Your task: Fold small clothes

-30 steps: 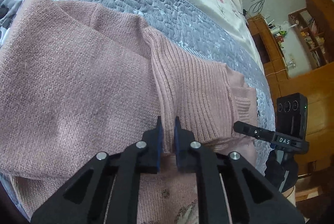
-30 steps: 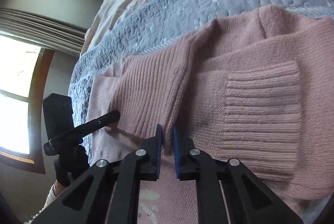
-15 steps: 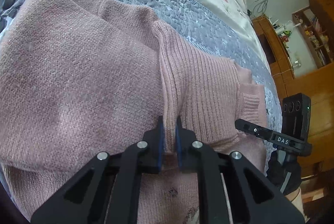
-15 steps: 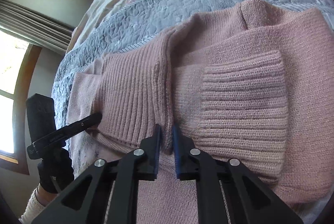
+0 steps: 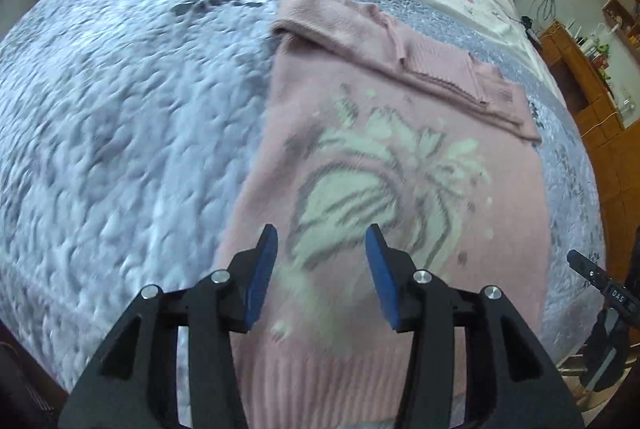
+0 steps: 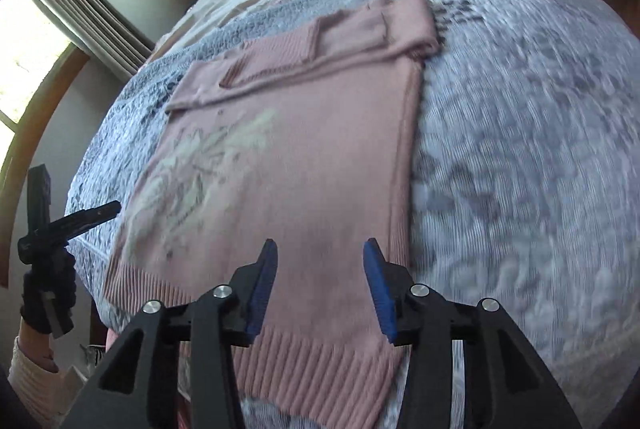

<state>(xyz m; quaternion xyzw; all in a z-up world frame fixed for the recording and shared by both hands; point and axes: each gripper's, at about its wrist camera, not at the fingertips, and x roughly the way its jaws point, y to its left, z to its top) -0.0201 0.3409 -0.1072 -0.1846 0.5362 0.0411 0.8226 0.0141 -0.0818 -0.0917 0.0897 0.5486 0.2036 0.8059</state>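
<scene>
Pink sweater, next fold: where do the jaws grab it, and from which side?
Likely the ribbed hem of the pink sweater, one corner per gripper, coming from the near bed edge. The hem lies nearest, draped over that edge, so a jaw can slip under it. Both left gripper and right gripper hang open above it.

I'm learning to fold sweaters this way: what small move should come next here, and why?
Probably lower both open tools to the ribbed hem. The left hand-held gripper and right hand-held gripper hang empty above the pink sweater, whose sleeves are already folded across its far end.
</scene>
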